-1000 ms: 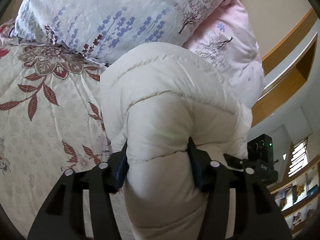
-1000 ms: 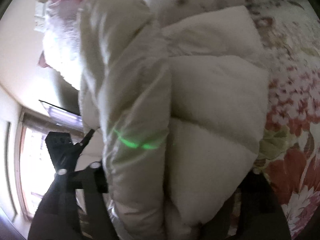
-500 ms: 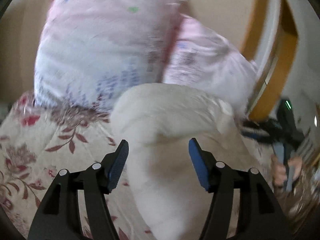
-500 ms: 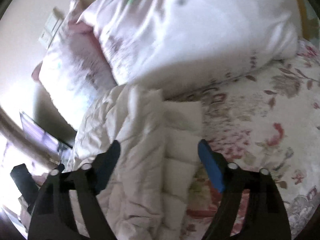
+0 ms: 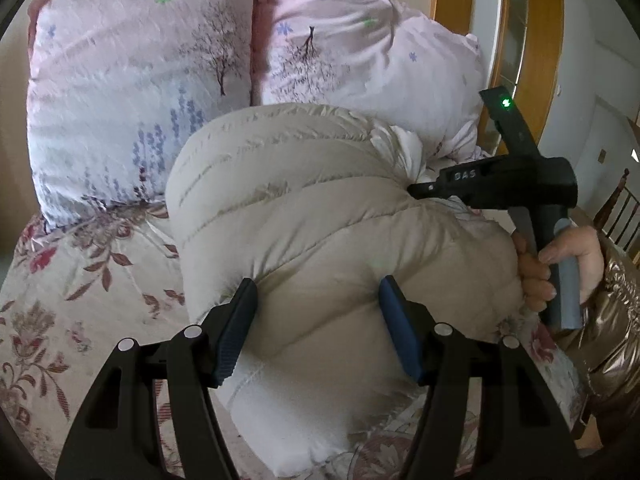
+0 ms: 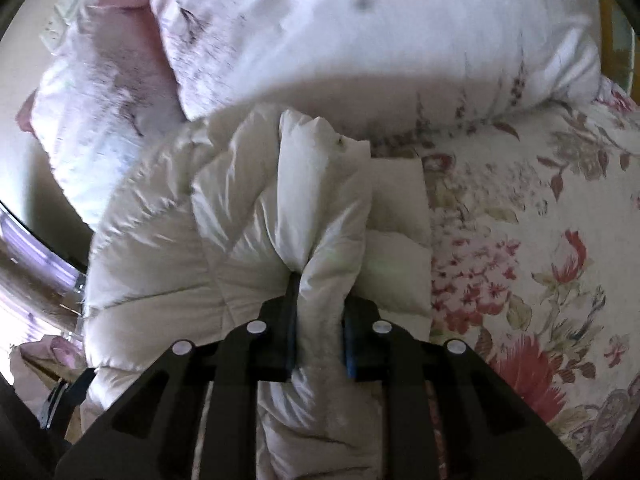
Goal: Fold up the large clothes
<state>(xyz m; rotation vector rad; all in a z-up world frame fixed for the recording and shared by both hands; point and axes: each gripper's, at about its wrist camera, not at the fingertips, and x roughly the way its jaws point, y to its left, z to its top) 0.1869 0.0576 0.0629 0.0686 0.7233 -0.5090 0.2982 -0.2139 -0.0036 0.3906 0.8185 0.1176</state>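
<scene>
Cream quilted puffer jacket [image 5: 320,216] sits bundled, centre of frame, on the floral bedspread [image 5: 80,280], its far edge just beside the two pink tree-print pillows [image 5: 132,80] at the top.

Left gripper [image 5: 318,332]: fingers spread wide, blue pads either side of a jacket bulge; contact unclear, not clenched.

Right gripper [image 6: 320,320]: fingers clenched on a thick fold of the jacket, lower centre of its own view. In the left view the same tool comes in from the right edge with the person's hand [image 5: 560,264] on its handle.

Risks, as a judgement:
- Puffy slick shell springs back, so the fold could pop open once the right fingers let go.
- The pinch takes only one ridge; pulling on it may drag the whole bundle instead of folding it.
- The left fingers may be too far apart to pin anything if the jacket slides.

Around: pillows crowd the upper side, leaving little room to lay the jacket flat that way. Wooden door frame [image 5: 472,20] at upper right, well apart. Open bedspread shows at right in the right wrist view.
</scene>
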